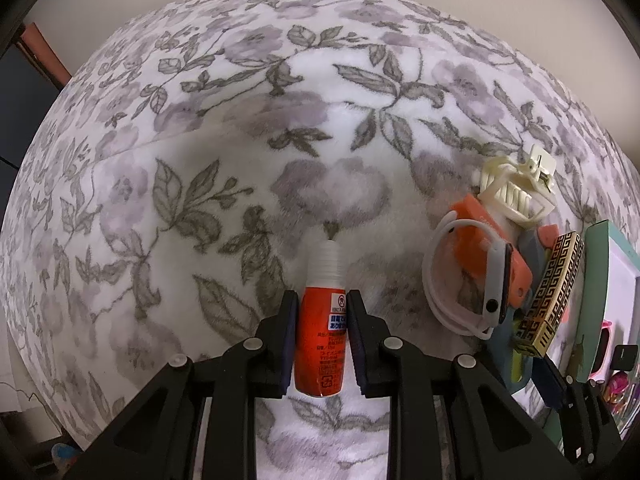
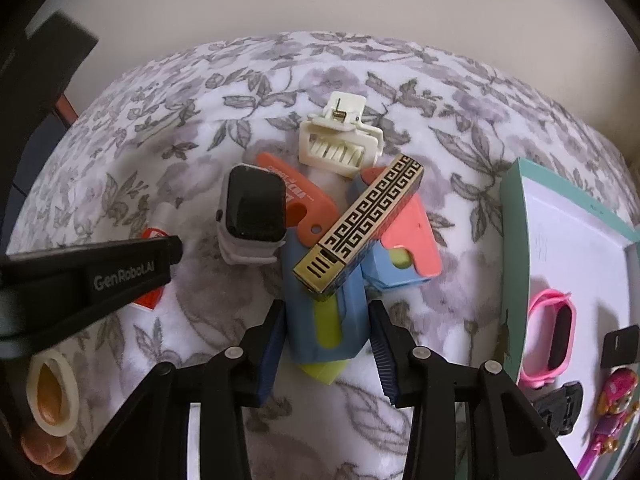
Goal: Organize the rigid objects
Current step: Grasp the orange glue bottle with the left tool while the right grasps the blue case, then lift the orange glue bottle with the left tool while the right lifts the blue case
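Jaws of the left gripper [image 1: 322, 320] are clamped on an orange bottle [image 1: 320, 340] above the floral blanket [image 1: 200, 160]. Right gripper [image 2: 326, 340] jaws stand apart around a blue toy [image 2: 324, 312] beneath the gold harmonica [image 2: 360, 224].

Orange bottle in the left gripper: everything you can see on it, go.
The orange bottle is small, glossy and plastic-looking, with a white ribbed cap pointing away from the camera. A printed label carries a red prohibition icon, a blue text box and fine Japanese print. It lies lengthwise between the fingers of the left gripper, whose pads touch both sides, over the floral blanket. Its far end is away from the clutter pile.
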